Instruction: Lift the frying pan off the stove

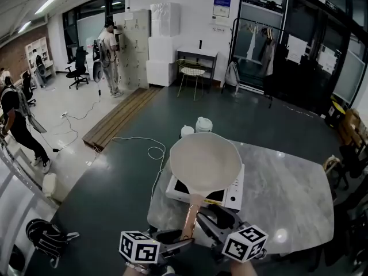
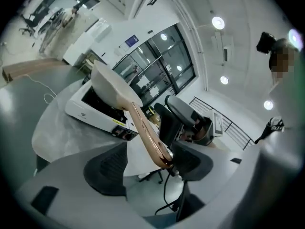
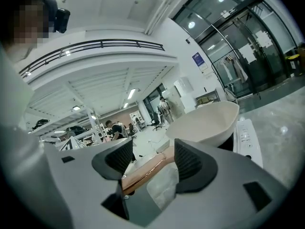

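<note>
A white frying pan (image 1: 205, 161) sits on a white induction stove (image 1: 233, 195) with its copper-coloured handle (image 1: 191, 217) pointing toward me. Both grippers are at the handle's near end. In the left gripper view the handle (image 2: 145, 132) ends between the wide jaws of the left gripper (image 2: 147, 168), close against the right pad and far from the left one. The right gripper (image 3: 151, 159) straddles the handle (image 3: 143, 171) with its pads clear of it; the pan (image 3: 205, 123) and stove (image 3: 245, 137) lie beyond. In the head view the left gripper (image 1: 183, 239) and right gripper (image 1: 210, 220) flank the handle.
The stove stands near the left front edge of a marble table (image 1: 287, 194). Two white containers (image 1: 203, 124) stand behind the stove. A cable (image 1: 155, 151) loops on the dark floor, a wooden pallet (image 1: 118, 117) lies farther left, and a black bag (image 1: 43, 234) rests at lower left.
</note>
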`<action>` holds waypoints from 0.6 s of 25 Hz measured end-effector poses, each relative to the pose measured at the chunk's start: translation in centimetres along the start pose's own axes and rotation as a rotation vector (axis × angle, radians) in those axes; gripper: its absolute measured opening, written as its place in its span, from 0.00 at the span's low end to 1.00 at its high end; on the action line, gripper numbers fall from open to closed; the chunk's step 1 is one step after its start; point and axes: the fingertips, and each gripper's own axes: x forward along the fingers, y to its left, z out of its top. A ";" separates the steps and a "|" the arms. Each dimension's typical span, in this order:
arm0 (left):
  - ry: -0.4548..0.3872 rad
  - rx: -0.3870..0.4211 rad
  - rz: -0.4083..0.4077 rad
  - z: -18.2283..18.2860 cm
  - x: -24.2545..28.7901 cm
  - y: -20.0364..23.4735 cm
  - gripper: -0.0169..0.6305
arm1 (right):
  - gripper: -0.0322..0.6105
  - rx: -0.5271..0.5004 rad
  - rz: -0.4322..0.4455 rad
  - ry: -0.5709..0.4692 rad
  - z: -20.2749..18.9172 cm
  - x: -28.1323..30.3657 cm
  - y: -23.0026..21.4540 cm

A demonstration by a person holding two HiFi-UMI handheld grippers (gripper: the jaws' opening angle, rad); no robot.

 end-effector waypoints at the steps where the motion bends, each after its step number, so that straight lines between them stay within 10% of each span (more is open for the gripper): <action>1: 0.001 -0.032 -0.036 -0.1 0.2 -0.1 0.49 | 0.47 0.007 -0.009 0.005 -0.2 0.2 0.0; 7: -0.020 -0.064 -0.170 -0.3 0.6 -1.6 0.33 | 0.47 0.080 -0.039 0.030 -1.6 0.4 -1.2; 15: 0.007 -0.103 -0.145 -0.6 0.3 -1.7 0.31 | 0.52 0.462 -0.011 0.106 -4.4 2.7 -4.4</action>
